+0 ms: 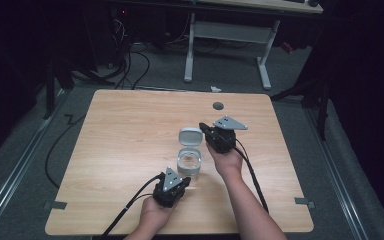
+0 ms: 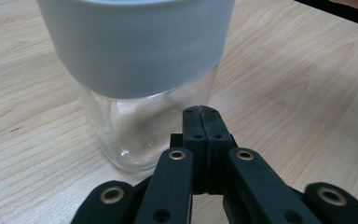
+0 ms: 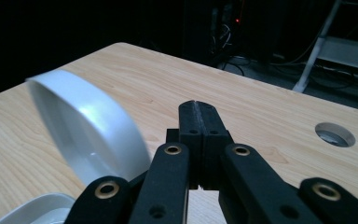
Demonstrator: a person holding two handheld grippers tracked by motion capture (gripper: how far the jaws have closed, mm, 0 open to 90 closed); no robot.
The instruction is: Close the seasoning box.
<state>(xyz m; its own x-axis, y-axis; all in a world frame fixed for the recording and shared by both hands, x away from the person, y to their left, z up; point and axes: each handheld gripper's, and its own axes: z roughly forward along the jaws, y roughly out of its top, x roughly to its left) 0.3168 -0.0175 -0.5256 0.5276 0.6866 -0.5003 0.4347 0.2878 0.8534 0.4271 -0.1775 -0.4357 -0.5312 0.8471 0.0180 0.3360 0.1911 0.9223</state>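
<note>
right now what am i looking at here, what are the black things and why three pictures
No robot here: a person at a wooden table holds a black hand tool in each hand, each ending in a two-jaw claw. The high view looks down from above the person, showing the left claw and right claw. The other two pictures come from cameras riding on each claw, looking along its jaws. On the table stands a clear jar with a white collar; its white lid is flipped open, tilted up behind it. The left claw sits right at the jar's glass, the right claw beside the lid. Both are shut and hold nothing.
</note>
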